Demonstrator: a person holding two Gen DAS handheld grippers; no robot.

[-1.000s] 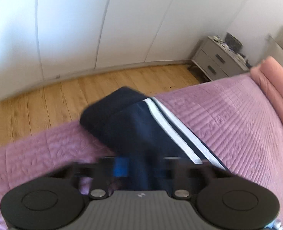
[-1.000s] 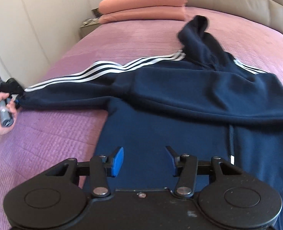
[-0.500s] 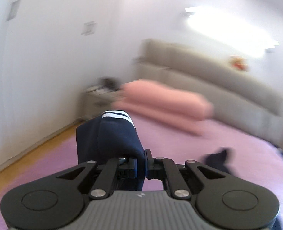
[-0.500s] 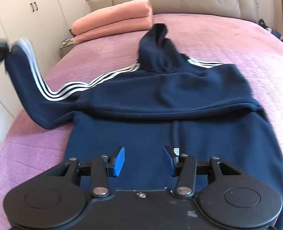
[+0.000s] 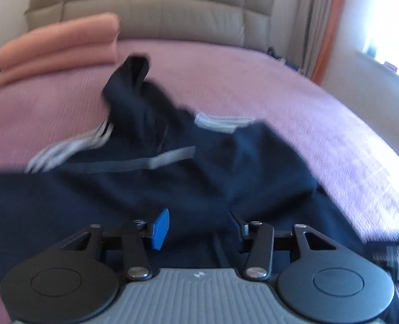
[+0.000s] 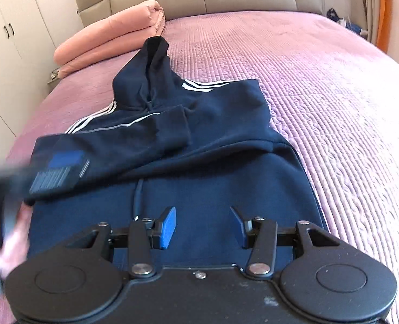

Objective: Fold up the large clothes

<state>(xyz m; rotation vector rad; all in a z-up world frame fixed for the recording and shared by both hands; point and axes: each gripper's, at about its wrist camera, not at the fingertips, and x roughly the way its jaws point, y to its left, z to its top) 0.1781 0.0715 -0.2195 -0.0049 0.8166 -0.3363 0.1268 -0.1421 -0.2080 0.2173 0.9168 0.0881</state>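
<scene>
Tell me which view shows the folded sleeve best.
The right wrist view: the sleeve is sharp there, lying across the hoodie's chest with its stripe and cuff visible. The left wrist view shows the sleeve too, but blurred by motion.

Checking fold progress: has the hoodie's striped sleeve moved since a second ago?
Yes. The sleeve came off the bedspread's wardrobe side and now lies folded across the hoodie's chest.

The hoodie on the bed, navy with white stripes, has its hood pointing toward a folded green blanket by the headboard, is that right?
Not quite: the blanket is pink, not green. The right wrist view shows it clearly. The rest holds: the navy hoodie lies on the bed, hood toward it.
</scene>
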